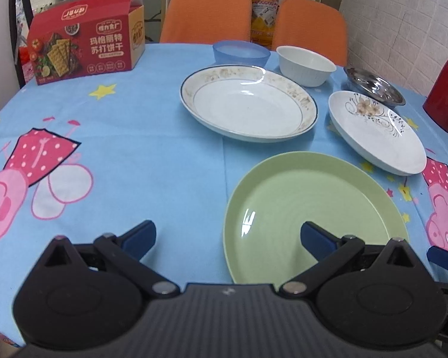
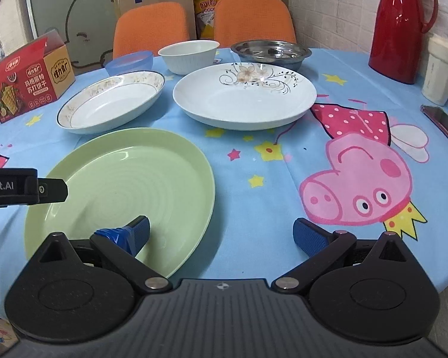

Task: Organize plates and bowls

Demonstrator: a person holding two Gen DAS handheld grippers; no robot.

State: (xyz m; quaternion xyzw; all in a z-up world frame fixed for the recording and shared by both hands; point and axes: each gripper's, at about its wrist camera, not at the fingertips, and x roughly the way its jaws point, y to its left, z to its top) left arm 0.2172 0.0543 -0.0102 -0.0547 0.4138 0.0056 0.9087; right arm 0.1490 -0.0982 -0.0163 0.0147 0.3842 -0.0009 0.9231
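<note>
Landmark: we take the green plate (image 1: 307, 217) as our reference; it lies flat on the blue cartoon tablecloth (image 1: 128, 137), at the near edge of the table.
Left gripper: our left gripper (image 1: 228, 240) hangs just above the near rim of the green plate with its jaws spread wide and nothing between them; one blue pad sits over the plate, the other over bare cloth to its left.
Right gripper: our right gripper (image 2: 221, 235) is likewise spread wide and holds nothing; its left pad is over the plate's near right part, its right pad over the cloth beside the plate.
Gold-rimmed plate: we see the gold-rimmed plate (image 1: 248, 104) just behind the green plate, apart from it.
Flowered plate: the flowered plate (image 2: 245, 95) lies behind and to the right of the green plate, not touching it.
White bowl: the white bowl (image 2: 188, 55) stands upright farther back from the green plate, beyond the two white plates.
Blue bowl: the blue bowl (image 1: 240, 52) sits beyond the gold-rimmed plate, left of the white bowl.
Steel dish: the steel dish (image 2: 270, 52) rests behind the flowered plate, far from the green plate.
Cracker box: the red cracker box (image 1: 83, 50) stands well to the left and back of the green plate.
Thermos: the red thermos (image 2: 400, 26) stands far right and back.
</note>
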